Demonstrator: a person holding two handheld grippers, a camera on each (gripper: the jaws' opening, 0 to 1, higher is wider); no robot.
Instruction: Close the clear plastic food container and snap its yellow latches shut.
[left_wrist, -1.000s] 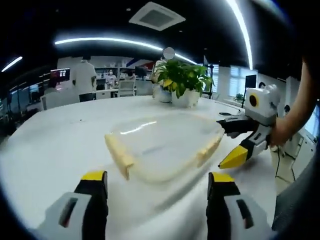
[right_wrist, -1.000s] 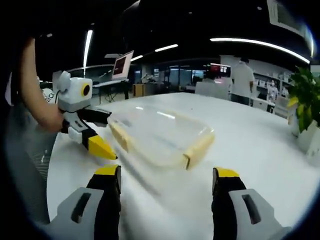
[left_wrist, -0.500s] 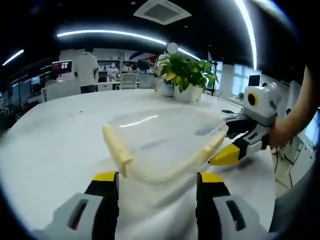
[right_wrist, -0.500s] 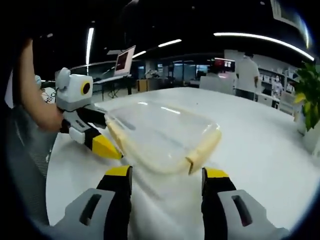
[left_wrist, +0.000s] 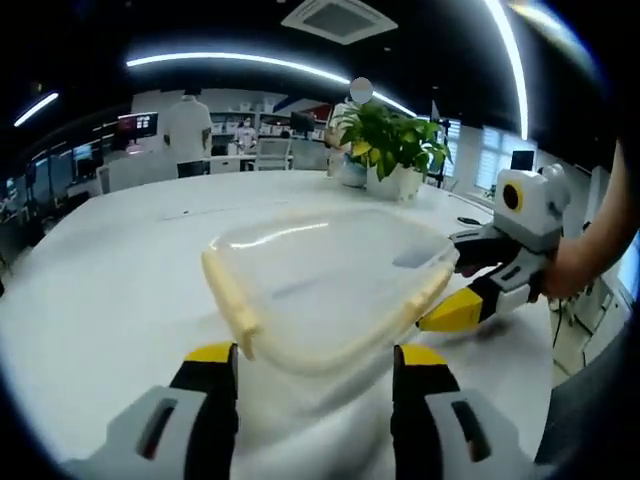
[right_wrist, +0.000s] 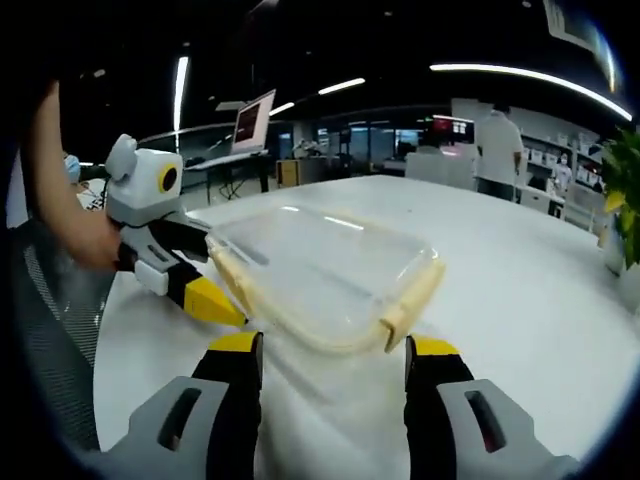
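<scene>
The clear plastic food container (left_wrist: 322, 275) lies on the white table, its lid on top. A pale yellow latch (left_wrist: 228, 300) runs along its left side and another latch (left_wrist: 432, 288) along its right. My left gripper (left_wrist: 315, 358) is open, its yellow-tipped jaws flanking the container's near edge. The right gripper (left_wrist: 468, 285) comes in from the right, its yellow tip against the right latch. In the right gripper view the container (right_wrist: 320, 265) is straight ahead, with a latch (right_wrist: 413, 293) at its right end. My right gripper (right_wrist: 333, 348) is open just before the near edge. The left gripper (right_wrist: 200, 275) reaches the container's left end.
A potted green plant (left_wrist: 392, 150) stands at the table's far side. A person (left_wrist: 190, 130) stands behind the table among office desks and screens. A mesh chair back (right_wrist: 55, 330) is close on the left. Bare white table (left_wrist: 110, 270) lies around the container.
Both grippers have come closer to the container and their jaws have narrowed since a second ago. In the last half second little has changed.
</scene>
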